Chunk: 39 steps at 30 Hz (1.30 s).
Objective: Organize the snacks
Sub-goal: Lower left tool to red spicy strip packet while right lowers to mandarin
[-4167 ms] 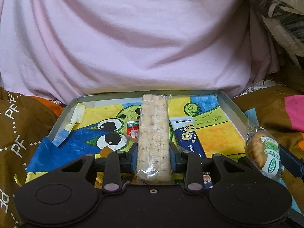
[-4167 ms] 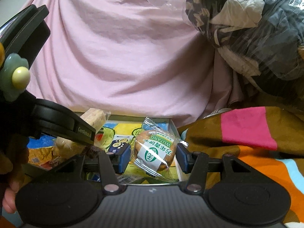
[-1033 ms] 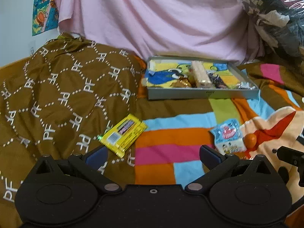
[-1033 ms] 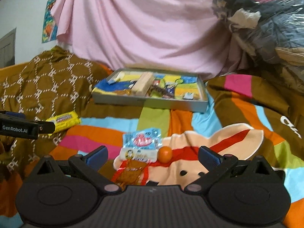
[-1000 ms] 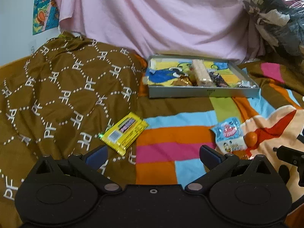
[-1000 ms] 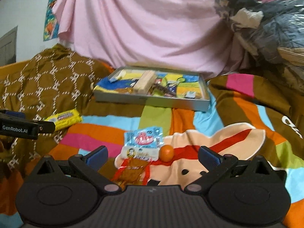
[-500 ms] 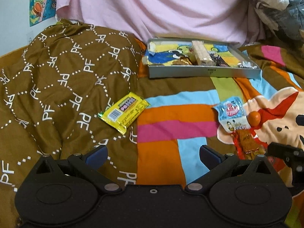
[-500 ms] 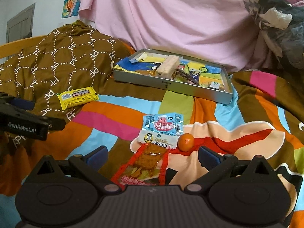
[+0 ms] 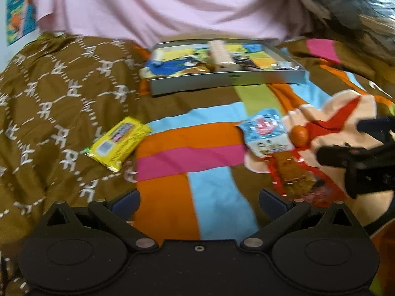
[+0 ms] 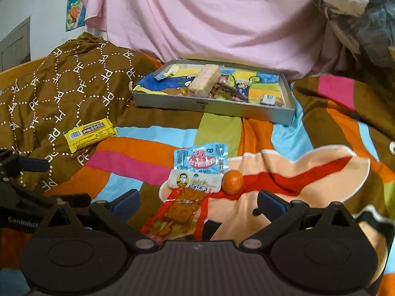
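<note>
A grey tray (image 10: 212, 109) (image 9: 222, 81) at the back of the bed holds a pale rice-cracker bar (image 10: 205, 79) and several small snacks. A yellow snack pack (image 9: 118, 143) (image 10: 90, 132) lies on the brown blanket. A blue packet (image 10: 200, 159), a white packet (image 10: 195, 181), a red-edged packet (image 10: 177, 214) and a small orange (image 10: 232, 178) lie on the striped cover. My left gripper (image 9: 198, 201) is open and empty, right of the yellow pack. My right gripper (image 10: 198, 203) is open and empty, low over the red-edged packet.
A pink sheet (image 10: 222, 19) hangs behind the tray. A plastic-wrapped bundle (image 10: 358, 12) sits at the back right. The brown blanket (image 10: 61, 86) rises in a mound on the left. The right gripper's body (image 9: 365, 157) shows in the left wrist view.
Both grippers let go of the cracker bar and the bun in the tray, pulled back and opened. Over the last second both have dropped lower and nearer the loose snacks on the cover.
</note>
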Tool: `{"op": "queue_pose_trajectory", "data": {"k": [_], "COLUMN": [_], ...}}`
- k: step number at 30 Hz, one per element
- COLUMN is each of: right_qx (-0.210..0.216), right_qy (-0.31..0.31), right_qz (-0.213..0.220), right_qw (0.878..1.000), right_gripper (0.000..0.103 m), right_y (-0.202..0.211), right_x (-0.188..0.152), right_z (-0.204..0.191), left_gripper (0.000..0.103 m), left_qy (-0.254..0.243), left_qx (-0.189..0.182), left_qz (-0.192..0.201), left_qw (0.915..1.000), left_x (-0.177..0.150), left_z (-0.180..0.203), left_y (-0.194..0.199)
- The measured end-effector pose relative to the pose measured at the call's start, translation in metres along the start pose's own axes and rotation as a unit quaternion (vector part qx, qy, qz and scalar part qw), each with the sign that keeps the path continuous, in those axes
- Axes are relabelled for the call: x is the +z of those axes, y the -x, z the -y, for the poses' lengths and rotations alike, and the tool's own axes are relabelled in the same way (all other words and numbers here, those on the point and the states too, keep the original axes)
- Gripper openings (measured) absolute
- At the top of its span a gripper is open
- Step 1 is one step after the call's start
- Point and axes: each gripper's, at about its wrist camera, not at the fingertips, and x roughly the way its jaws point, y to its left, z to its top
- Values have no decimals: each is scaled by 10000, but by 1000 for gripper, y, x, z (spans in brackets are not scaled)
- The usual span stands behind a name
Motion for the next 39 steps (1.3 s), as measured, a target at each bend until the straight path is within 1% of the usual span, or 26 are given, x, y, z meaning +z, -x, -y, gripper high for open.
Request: {"op": "queue_pose_trajectory", "data": {"k": [7,11,15,18,20,22,26,29,31,33,36,38,39], "right_qx": [-124,67,-49,-242,-368,-415,-380,-333,-247,-135,35,91,108], "right_qy": [597,638,706,586,476,369,353,264,199,141,83,49,18], "right_qz": [122,22,-57,-134,-166,-186,-241,-372,-357,-316,-311,-311,-316], "right_qw": [9981,9979,9975,9979,9981,9983,9984,9984,9989,9993,9995,9995,9994], "right_gripper": [103,103,103,103,103,103,103,103,103,103,102,99,98], "right_y": [-14,-28,-47,-63,-68,-70,-75,-82,-84,-84,-85,-86,-86], "right_x": [10,10,8,7,7,6,2,0,0,1,0,0,0], "right_z": [14,30,44,56,63,70,75,78,78,77,75,74,74], "left_gripper": [102,102,102,102,102,102,102,102,100,99,94,85,83], "left_qy": [-517,-542,-566,-503,-421,-313,-146,-15,261,481,549,518,510], "left_qx": [-444,-742,-955,-1091,-1083,-1039,-1102,-1236,-1357,-1395,-1362,-1303,-1264], "left_qz": [-7,-21,-34,-60,-128,-293,-530,-813,-952,-930,-891,-877,-883], "left_qw": [9977,9958,9938,9927,9931,9937,9924,9890,9858,9847,9851,9862,9867], "left_x": [5,8,11,15,17,20,25,28,27,25,25,25,26], "left_z": [32,47,65,78,84,89,92,91,86,81,79,80,81], "left_y": [-5,-10,-21,-35,-45,-57,-76,-88,-94,-96,-98,-98,-99]}}
